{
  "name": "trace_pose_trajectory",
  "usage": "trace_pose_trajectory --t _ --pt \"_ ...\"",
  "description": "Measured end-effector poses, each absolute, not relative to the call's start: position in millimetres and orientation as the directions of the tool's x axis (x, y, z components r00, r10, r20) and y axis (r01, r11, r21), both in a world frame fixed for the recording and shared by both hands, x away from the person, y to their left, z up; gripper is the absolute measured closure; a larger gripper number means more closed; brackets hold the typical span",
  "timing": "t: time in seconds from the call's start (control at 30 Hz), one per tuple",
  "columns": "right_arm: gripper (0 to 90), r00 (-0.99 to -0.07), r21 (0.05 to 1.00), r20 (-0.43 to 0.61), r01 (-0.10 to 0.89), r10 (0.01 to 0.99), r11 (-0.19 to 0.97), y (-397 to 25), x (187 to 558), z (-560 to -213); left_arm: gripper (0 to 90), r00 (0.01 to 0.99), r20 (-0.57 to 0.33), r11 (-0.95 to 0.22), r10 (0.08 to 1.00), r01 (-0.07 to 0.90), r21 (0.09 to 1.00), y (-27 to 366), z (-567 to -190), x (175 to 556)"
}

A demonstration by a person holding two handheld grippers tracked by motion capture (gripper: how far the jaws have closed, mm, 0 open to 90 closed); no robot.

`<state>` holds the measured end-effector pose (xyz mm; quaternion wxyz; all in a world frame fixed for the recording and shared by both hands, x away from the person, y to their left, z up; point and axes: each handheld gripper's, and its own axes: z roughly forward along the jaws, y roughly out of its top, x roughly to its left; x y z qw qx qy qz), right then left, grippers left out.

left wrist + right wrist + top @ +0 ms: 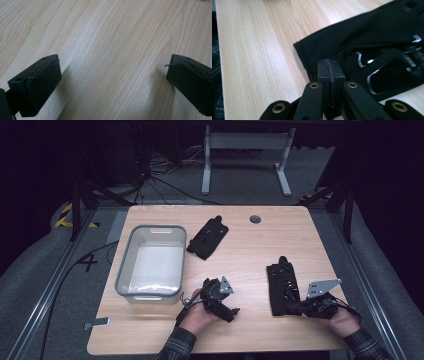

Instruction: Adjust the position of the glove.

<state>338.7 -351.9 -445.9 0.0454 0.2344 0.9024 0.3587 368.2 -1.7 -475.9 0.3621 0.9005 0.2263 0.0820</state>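
Counting two black fabric gloves: my right gripper [295, 307] pinches the near glove [281, 287]; my left gripper [231, 312] gapes wide, empty; the far glove [207, 238] lies beside one grey plastic bin [123, 265].

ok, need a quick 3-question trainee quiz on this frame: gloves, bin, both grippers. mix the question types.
1. True or false: the right gripper has its jaws shut at the cuff edge of the near glove.
2. Multiple choice: the far glove lies
A. inside the bin
B. on the table just right of the bin
C. under the left gripper
3. Fill in: in the left gripper view, the left gripper has its jaws ____, with bare table between them.

Key
1. True. Whether cloth is pinched between the jaws is not clear.
2. B. The grey bin looks empty.
3. Open.
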Motion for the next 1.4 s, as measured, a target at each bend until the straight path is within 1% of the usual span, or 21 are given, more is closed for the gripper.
trace_pose_trajectory --t 0.07,0.1,0.2,0.4,0.43,0.47,0.63,0.77,1.03,1.2,1.4 --pt "89.9 -0.884 0.678 0.084 0.388 0.459 0.624 -353 339 -444 0.0 0.884 -0.016 -0.635 0.467 0.348 0.689 -2 -476 368" --pt "89.9 -0.88 0.701 0.071 0.379 0.47 0.604 -355 342 -438 0.0 0.884 -0.016 -0.635 0.467 0.348 0.689 -2 -476 368" --pt "89.9 -0.871 0.715 0.047 0.371 0.488 0.592 -357 349 -433 0.0 0.885 -0.016 -0.635 0.466 0.347 0.69 -2 -476 368" --pt "90.0 -0.848 0.722 0.015 0.376 0.53 0.581 -356 378 -431 0.0 0.885 -0.017 -0.635 0.466 0.347 0.69 -2 -476 368" --pt "90.0 -0.848 0.722 0.015 0.376 0.53 0.581 -356 378 -431 0.0 0.885 -0.017 -0.635 0.466 0.347 0.69 -2 -476 368" --pt "90.0 -0.839 0.718 0.001 0.379 0.543 0.584 -356 387 -432 0.0 0.885 -0.017 -0.634 0.466 0.347 0.691 -2 -476 369" --pt "90.0 -0.821 0.702 -0.014 0.399 0.571 0.59 -356 405 -437 0.0 0.885 -0.017 -0.634 0.466 0.347 0.691 -2 -476 369" --pt "90.0 -0.813 0.677 -0.008 0.424 0.582 0.602 -356 417 -446 0.0 0.885 -0.017 -0.635 0.466 0.347 0.691 -2 -476 369" --pt "90.0 -0.82 0.67 0.004 0.427 0.572 0.607 -360 412 -450 0.0 0.885 -0.017 -0.635 0.466 0.347 0.69 -2 -476 368" --pt "90.0 -0.842 0.669 0.028 0.417 0.539 0.616 -363 400 -450 0.0 0.885 -0.016 -0.635 0.466 0.347 0.69 -2 -476 368" --pt "90.0 -0.875 0.656 0.026 0.38 0.483 0.652 -360 385 -449 0.0 0.885 -0.016 -0.635 0.465 0.347 0.69 -2 -476 369"
